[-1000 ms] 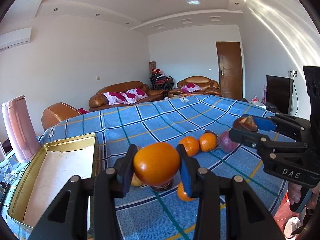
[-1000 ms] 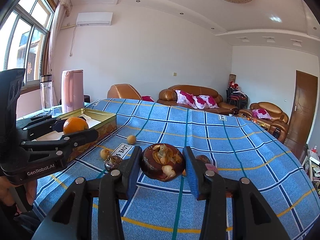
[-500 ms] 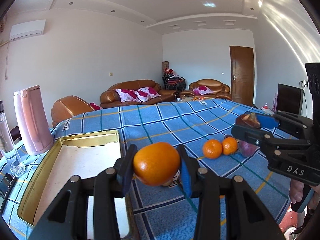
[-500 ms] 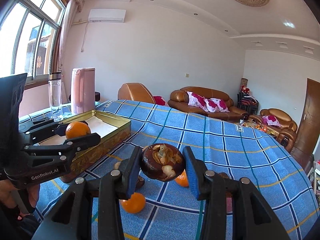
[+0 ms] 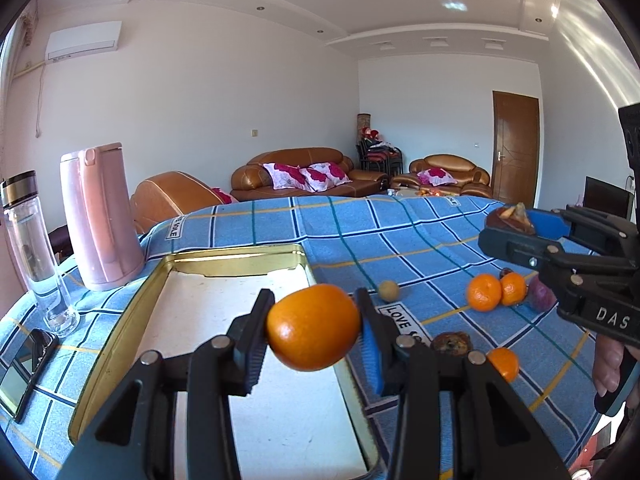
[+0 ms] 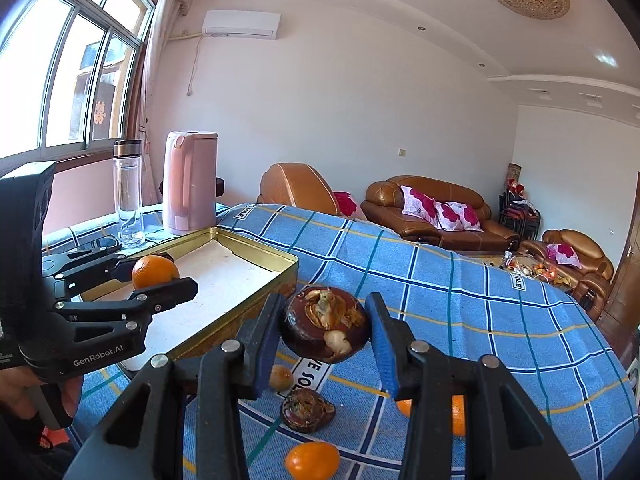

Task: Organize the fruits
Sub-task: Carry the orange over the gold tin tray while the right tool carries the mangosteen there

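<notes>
My left gripper (image 5: pixel 314 326) is shut on an orange (image 5: pixel 313 327), held in the air over the right rim of the gold tin tray (image 5: pixel 120 320). In the right wrist view the same orange (image 6: pixel 154 271) hangs above the tray (image 6: pixel 256 312). My right gripper (image 6: pixel 325 330) is shut on a dark brown mangosteen (image 6: pixel 324 330), held above the cloth just right of the tray. On the blue checked cloth lie two oranges (image 5: pixel 495 291), a purple fruit (image 5: pixel 540 298), a small tan fruit (image 5: pixel 389 291), another mangosteen (image 6: pixel 307 410) and an orange (image 6: pixel 312 460).
A pink kettle (image 5: pixel 100 216) and a clear bottle (image 5: pixel 34 248) stand left of the tray; a phone (image 5: pixel 24 368) lies at the near left edge. Sofas (image 5: pixel 304 174) and a door (image 5: pixel 515 148) lie beyond the table. A hand (image 6: pixel 40 396) holds the left gripper's handle.
Both grippers have swung left with their fruit. The orange now hangs over the tray's edge instead of over the loose fruit, and the mangosteen has come close beside the tray.
</notes>
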Available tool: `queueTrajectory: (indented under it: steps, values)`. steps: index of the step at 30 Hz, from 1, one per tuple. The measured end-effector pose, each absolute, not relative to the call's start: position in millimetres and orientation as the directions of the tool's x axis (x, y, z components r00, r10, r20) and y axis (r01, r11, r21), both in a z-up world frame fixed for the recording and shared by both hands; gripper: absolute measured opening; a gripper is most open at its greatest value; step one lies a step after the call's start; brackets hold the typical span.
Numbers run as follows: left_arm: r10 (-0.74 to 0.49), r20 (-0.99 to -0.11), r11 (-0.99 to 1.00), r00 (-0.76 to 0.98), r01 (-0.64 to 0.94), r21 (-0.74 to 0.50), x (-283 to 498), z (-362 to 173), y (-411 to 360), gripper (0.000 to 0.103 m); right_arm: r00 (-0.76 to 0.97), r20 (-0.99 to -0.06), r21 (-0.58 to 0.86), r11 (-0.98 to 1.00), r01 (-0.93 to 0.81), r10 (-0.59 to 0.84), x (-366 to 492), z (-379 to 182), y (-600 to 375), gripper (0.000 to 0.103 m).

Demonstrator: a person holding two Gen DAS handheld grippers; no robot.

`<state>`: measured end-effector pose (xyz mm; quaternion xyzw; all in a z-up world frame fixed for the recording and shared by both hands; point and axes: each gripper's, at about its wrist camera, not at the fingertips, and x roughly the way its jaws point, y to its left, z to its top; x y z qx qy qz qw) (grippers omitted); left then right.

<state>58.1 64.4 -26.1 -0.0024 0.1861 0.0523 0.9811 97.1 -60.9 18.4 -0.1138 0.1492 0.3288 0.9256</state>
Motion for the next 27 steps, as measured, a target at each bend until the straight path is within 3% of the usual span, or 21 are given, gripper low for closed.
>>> queueTrajectory:
  steps: [27]
  values:
    - [0.224,-0.455,0.97,0.862,-0.244,0.016,64.7,-32.4,142.7,0.042,0.579,-0.459,-0.055,0.629,-0.776,0.674,131.3,-0.3,52.9,0.044]
